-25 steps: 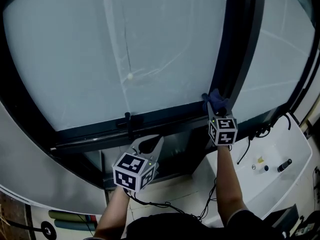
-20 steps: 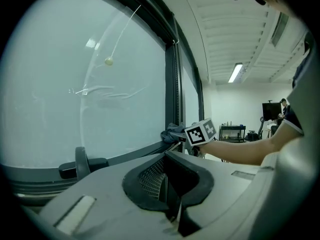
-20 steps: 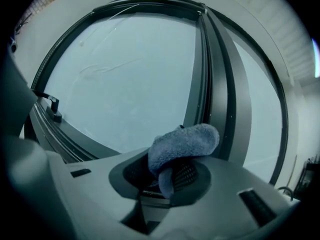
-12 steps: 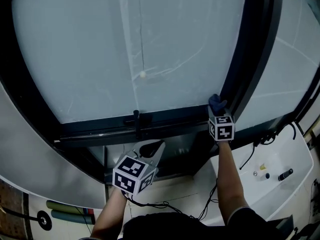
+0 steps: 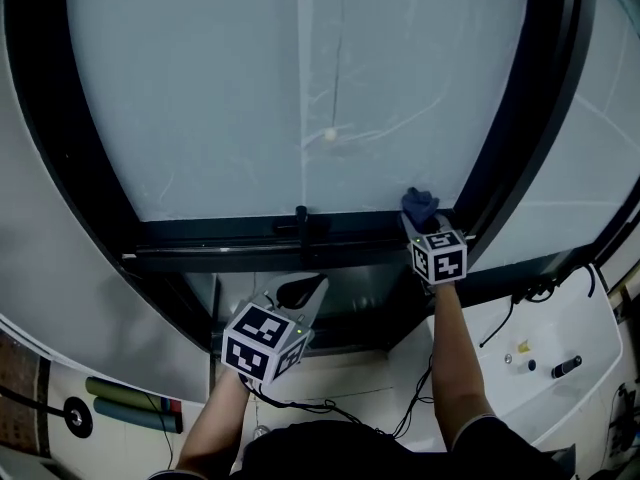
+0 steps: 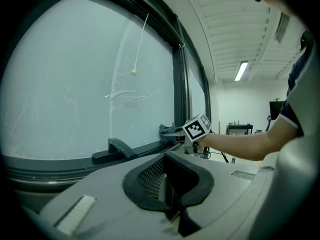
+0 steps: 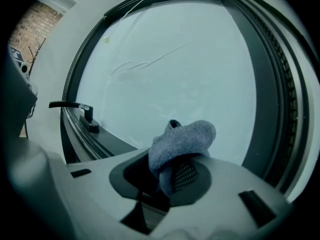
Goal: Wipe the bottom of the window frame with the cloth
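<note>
Head view, what changed: my right gripper (image 5: 418, 224) has slid the cloth (image 5: 420, 206) leftward along the bottom rail of the window frame (image 5: 220, 240). It is out of the corner by the upright bar (image 5: 500, 158) and closer to the handle (image 5: 302, 228).
Head view, meaning: I judge the wiping stroke is under way. The corner stretch is covered, and the rail from the cloth to the handle and beyond is still to do.
Head view, versus earlier: the cloth sat tight against the upright then; now a short bare stretch of rail lies between them. My left gripper (image 5: 303, 292) hangs below the frame as before, idle.
Left gripper view: my left gripper (image 6: 172, 184) has its jaws closed together on nothing. Past it, the cloth (image 6: 167, 131) rests on the rail, beyond the handle (image 6: 114, 149).
Right gripper view: my right gripper (image 7: 170, 180) is clamped on the bunched grey-blue cloth (image 7: 182, 143), which bulges out above the jaws toward the glass. The handle (image 7: 82, 109) lies ahead to the left along the rail.
</note>
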Tool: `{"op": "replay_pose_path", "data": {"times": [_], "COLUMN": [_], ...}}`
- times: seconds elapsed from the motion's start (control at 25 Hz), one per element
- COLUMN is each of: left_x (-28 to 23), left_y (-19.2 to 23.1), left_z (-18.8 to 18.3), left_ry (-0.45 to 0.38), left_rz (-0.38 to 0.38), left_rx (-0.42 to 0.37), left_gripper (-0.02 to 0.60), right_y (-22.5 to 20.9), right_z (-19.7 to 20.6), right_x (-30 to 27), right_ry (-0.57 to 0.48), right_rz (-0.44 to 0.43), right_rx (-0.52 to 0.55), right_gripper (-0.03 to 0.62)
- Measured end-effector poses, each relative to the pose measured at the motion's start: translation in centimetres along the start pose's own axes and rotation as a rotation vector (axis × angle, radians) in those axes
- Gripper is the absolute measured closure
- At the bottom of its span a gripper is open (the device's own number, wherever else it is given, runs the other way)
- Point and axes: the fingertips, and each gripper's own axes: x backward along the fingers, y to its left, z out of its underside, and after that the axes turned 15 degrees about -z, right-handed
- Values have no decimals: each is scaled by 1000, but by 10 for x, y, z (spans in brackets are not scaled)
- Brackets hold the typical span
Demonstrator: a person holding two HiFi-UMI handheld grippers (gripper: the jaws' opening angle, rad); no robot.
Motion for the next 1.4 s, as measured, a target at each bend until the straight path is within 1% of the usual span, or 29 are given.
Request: {"op": "replay_pose_path", "data": {"times": [0.16,0.36,0.6,0.72,0.8,0.92,1.0,1.08,1.16,1.28,1.4], "left_x": [14,34,55,66,73,82,88,93,98,106,118], "left_y": [19,38,59,68,75,84,89,94,98,104,112], "left_z": [5,9,16,17,18,19,19,18,18,18,19], "left_ry": [-1,-2,4,0,0,1,-2,-9,-14,-27,-44], "left_rz": [-42,-84,-124,-144,-154,-169,-172,-174,-174,-172,-175], "left_rx": [22,40,42,42,43,48,48,51,57,68,84], "left_gripper": [574,574,574,574,574,575,574,574,574,575,575], "right_y": [40,80,121,131,131,131,136,147,162,182,202], "right_z": [-14,-29,-45,-52,-55,-68,-86,-109,-130,-150,-164], "right_x": [-21,-40,-63,-70,-72,-67,-60,-54,-50,-49,-55], "right_ry": [-3,-12,-51,-64,-85,-166,-227,-268,-285,-269,-231], "right_rz": [-88,-161,-250,-280,-298,-341,-370,-401,-424,-426,-414], "right_rx": [34,53,9,-40,-105,-223,-253,-230,-181,-99,-23], "right_gripper": [500,500,500,500,500,500,500,500,500,502,500]}}
